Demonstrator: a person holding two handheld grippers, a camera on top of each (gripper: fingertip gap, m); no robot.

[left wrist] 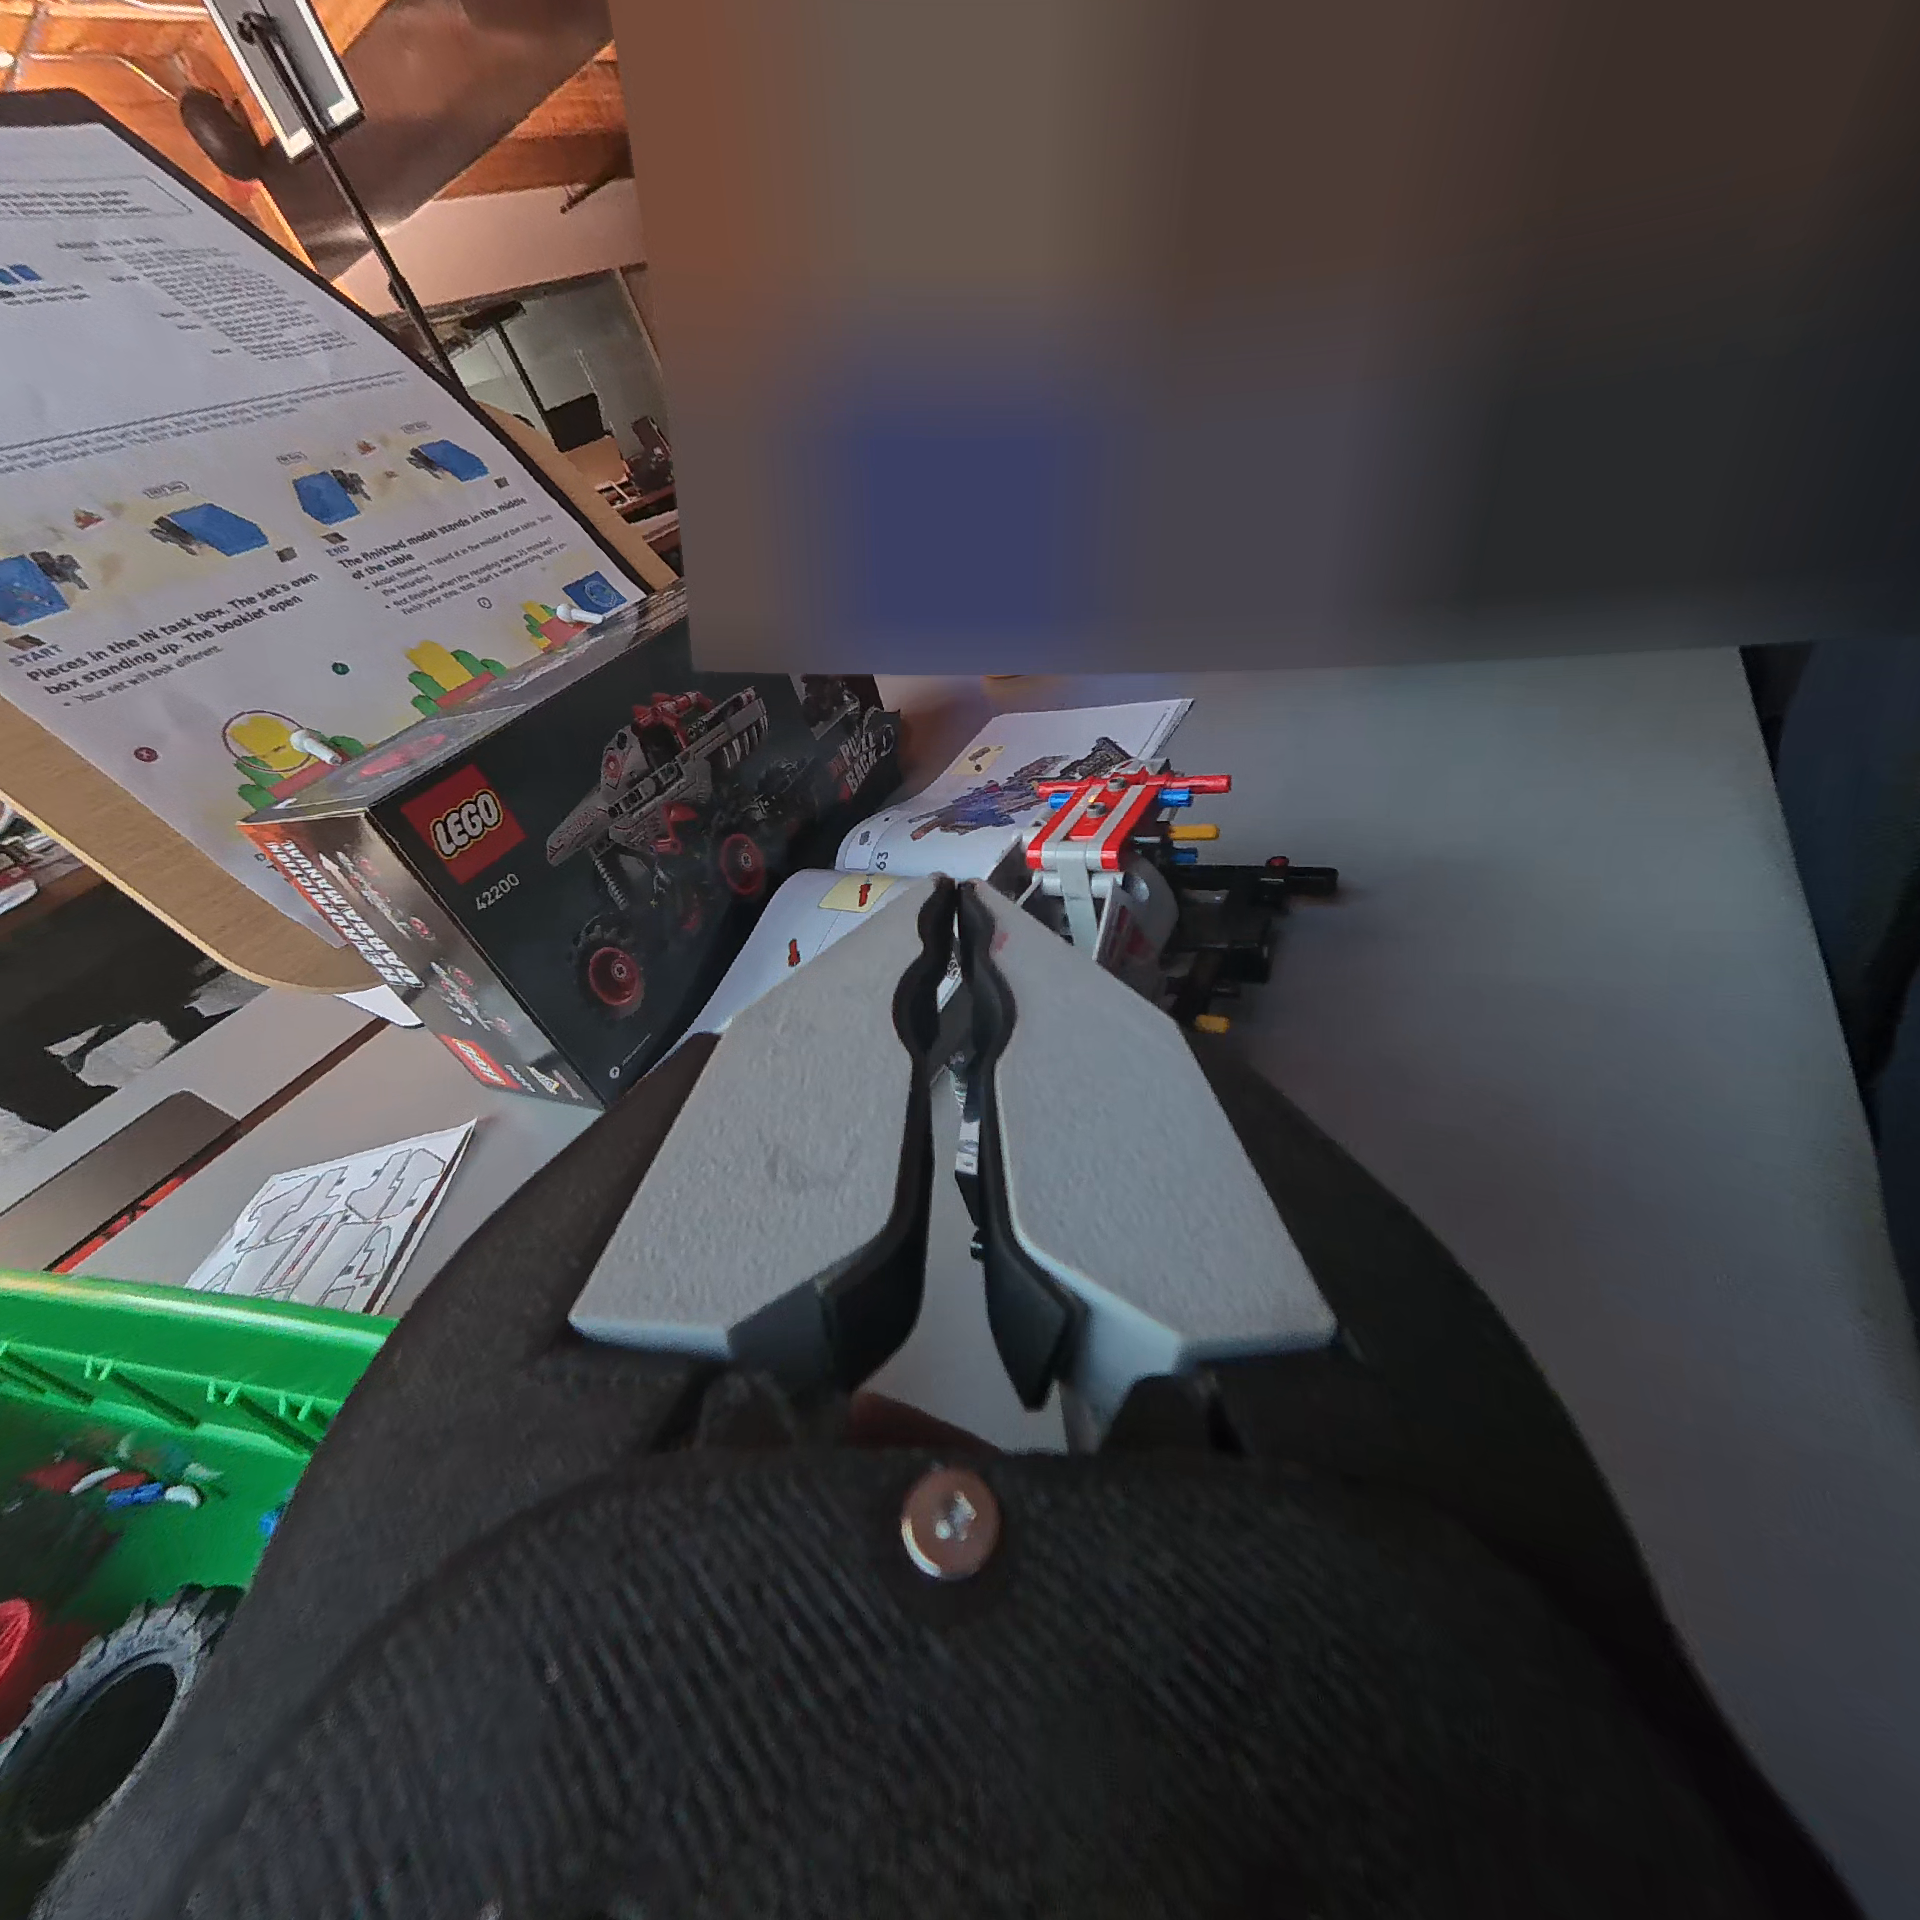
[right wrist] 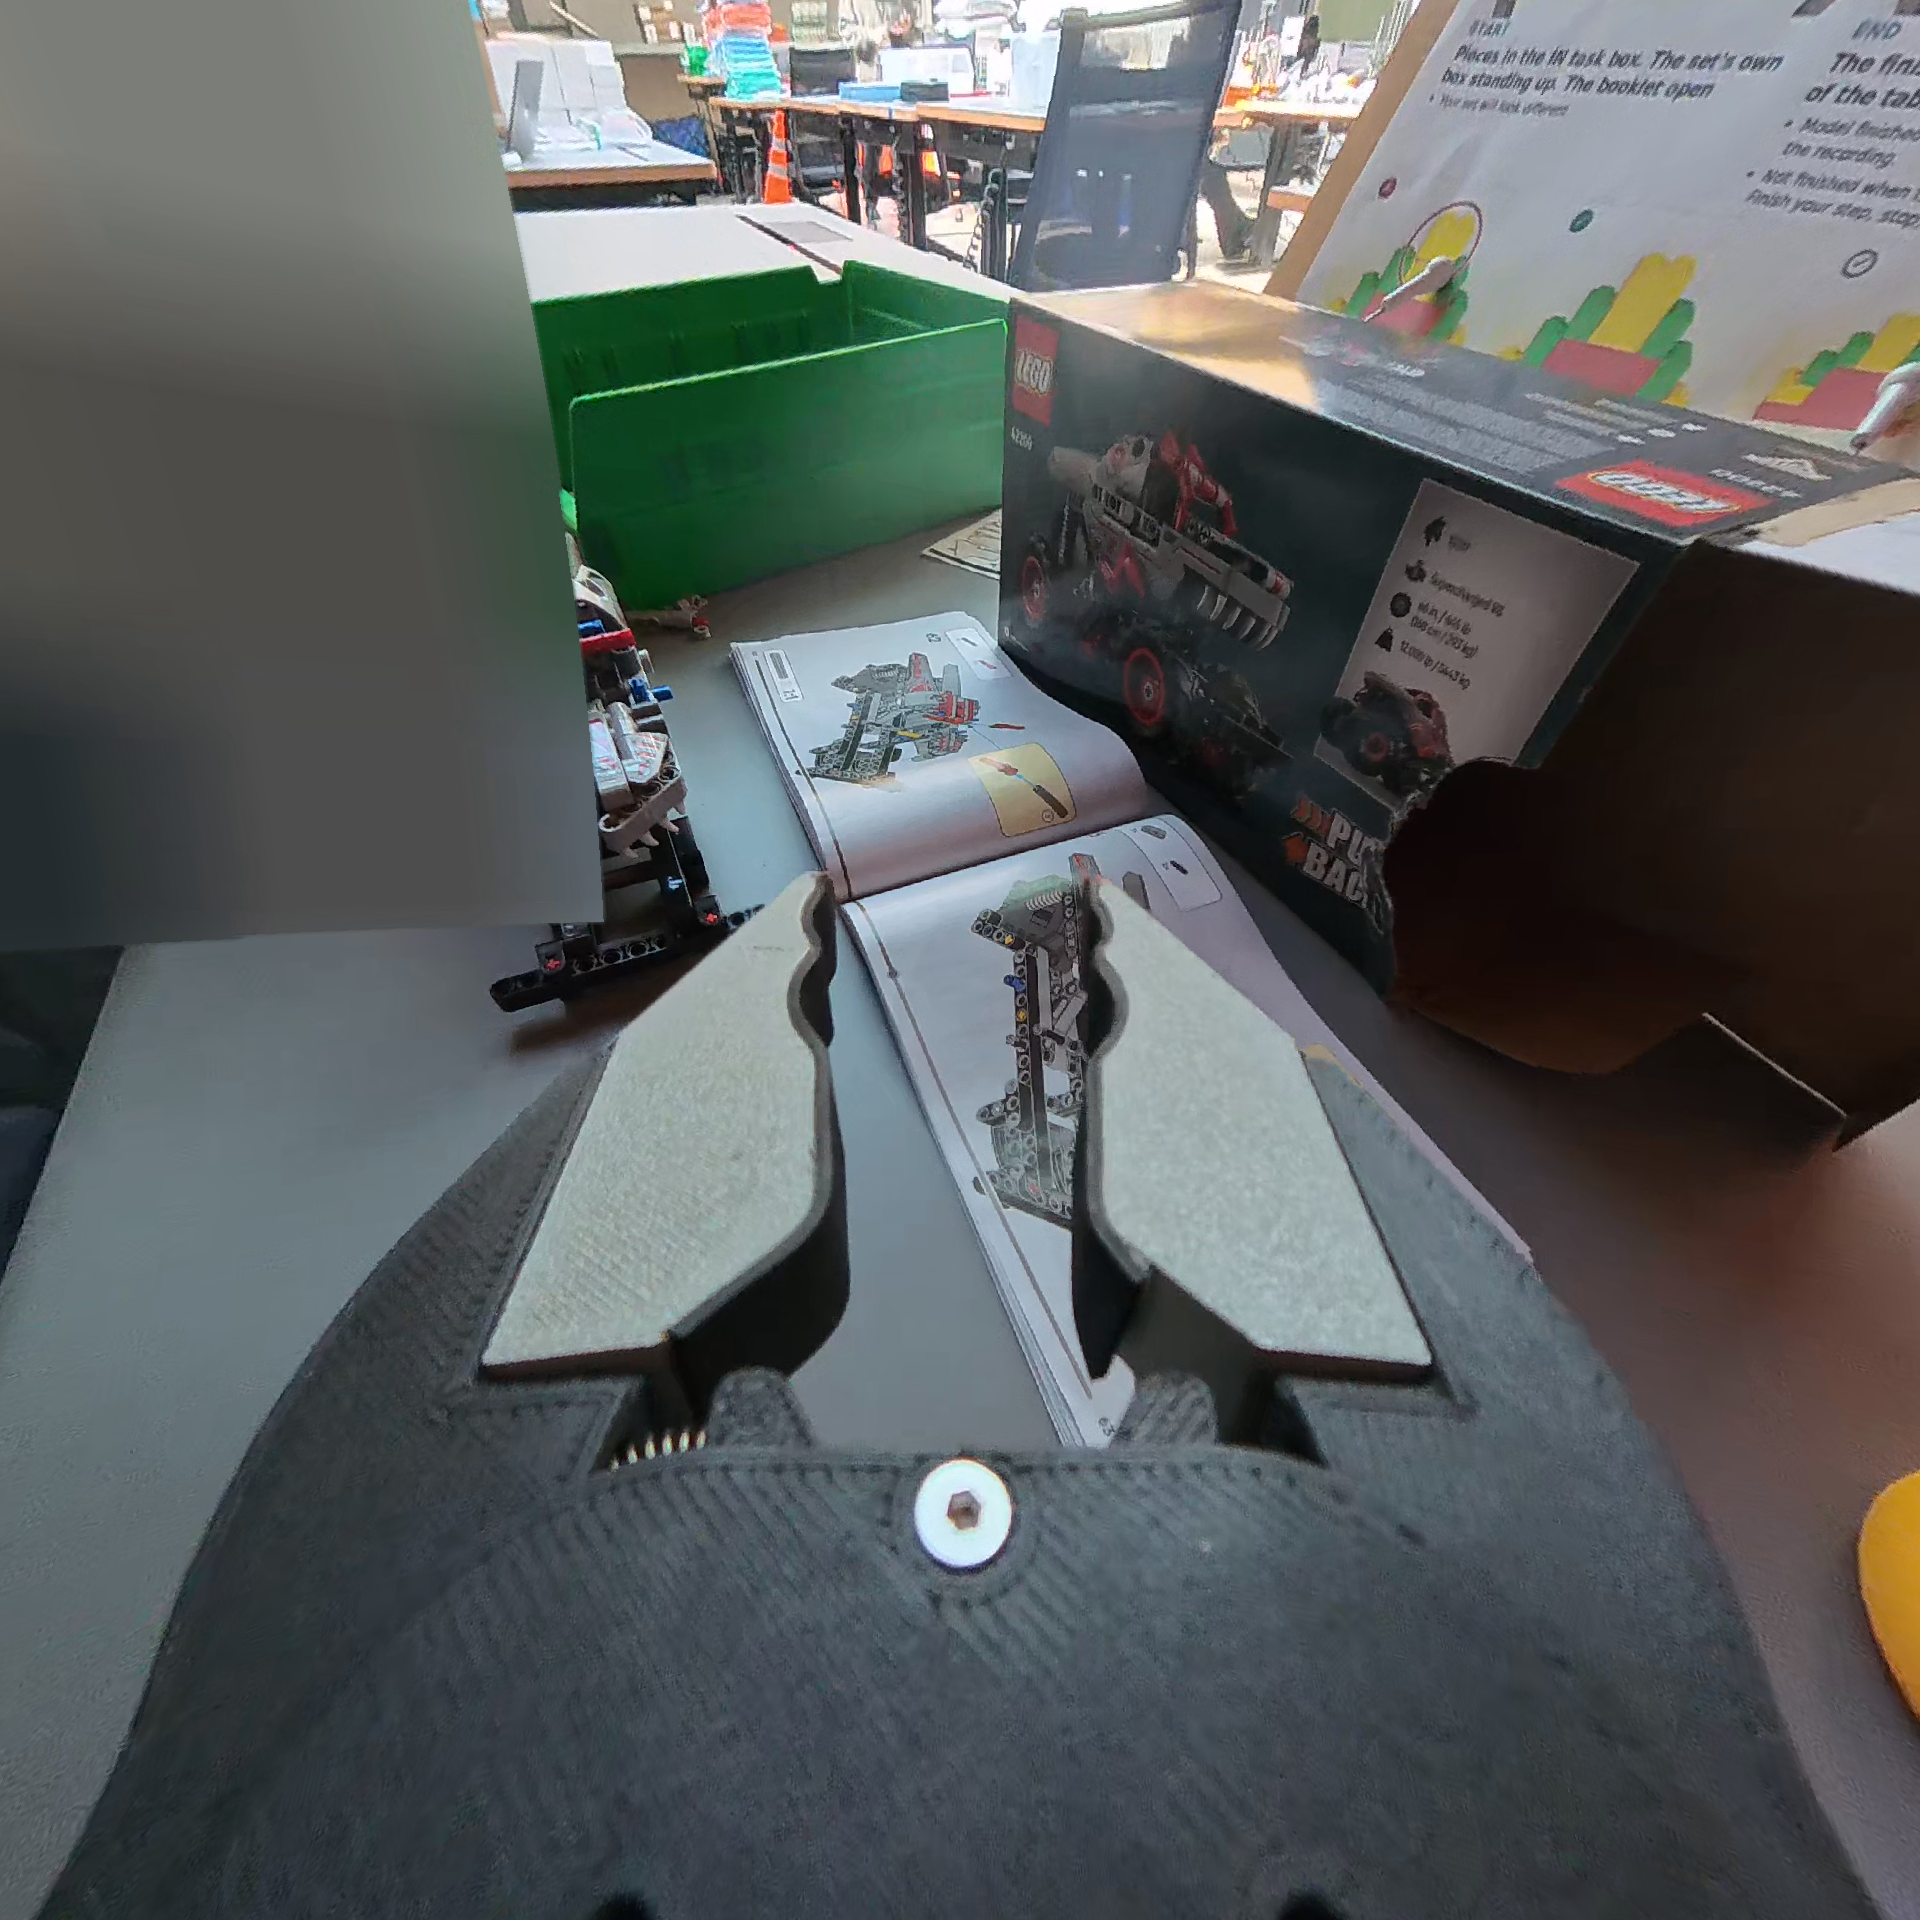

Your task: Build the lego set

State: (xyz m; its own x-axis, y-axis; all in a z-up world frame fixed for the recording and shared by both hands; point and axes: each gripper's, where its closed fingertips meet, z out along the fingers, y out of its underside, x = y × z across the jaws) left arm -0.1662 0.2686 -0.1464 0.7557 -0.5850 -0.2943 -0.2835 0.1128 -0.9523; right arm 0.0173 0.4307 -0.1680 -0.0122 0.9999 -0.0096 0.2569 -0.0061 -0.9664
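Note:
The partly built Lego model [left wrist: 1132,862], with a red and grey top on a black frame, stands on the grey table [left wrist: 1507,987] just beyond my left gripper [left wrist: 956,891]. The left gripper's fingertips meet; I cannot make out anything between them. In the right wrist view the model [right wrist: 634,769] sits at the left, partly behind a blurred patch. My right gripper [right wrist: 956,904] is open and empty, hovering over the near page of the open instruction booklet [right wrist: 935,748]. The booklet also shows in the left wrist view [left wrist: 935,821].
The set's black box [left wrist: 623,862] [right wrist: 1299,582] stands beside the booklet, its end flap open. A green bin [left wrist: 125,1455] [right wrist: 769,468] holds loose pieces and a black tyre [left wrist: 94,1704]. A sticker sheet [left wrist: 343,1216] lies by the bin. A tilted instruction board [left wrist: 208,468] stands behind the box. Left tips to right tips: about 25 centimeters.

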